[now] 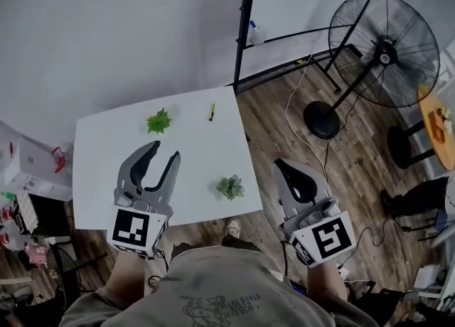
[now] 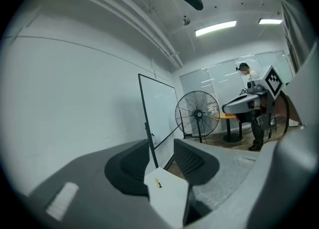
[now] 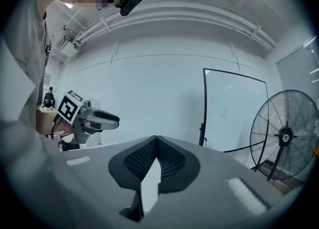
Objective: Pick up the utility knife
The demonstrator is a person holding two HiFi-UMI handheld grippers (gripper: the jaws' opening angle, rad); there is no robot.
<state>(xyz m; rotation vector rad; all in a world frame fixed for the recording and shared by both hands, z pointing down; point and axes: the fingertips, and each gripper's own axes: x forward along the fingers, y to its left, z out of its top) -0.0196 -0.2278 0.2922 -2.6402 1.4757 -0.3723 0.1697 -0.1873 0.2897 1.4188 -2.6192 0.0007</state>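
Observation:
A small yellow utility knife [image 1: 212,111] lies near the far edge of the white table [image 1: 114,176]; in the left gripper view it shows as a thin yellow stick, the utility knife [image 2: 158,183], between the jaws. My left gripper [image 1: 164,153] hangs open above the near left part of the table, well short of the knife. My right gripper [image 1: 286,169] is shut and empty, held off the table's right edge over the wooden floor. In the right gripper view its jaws meet at the tips, the right gripper [image 3: 156,137] pointing at the wall.
Two green leafy pieces lie on the table, one far [image 1: 158,121], one near the right front [image 1: 230,188]. A standing fan [image 1: 384,41] and a whiteboard frame [image 1: 245,27] stand beyond the table. Boxes and clutter [image 1: 28,176] sit at the left.

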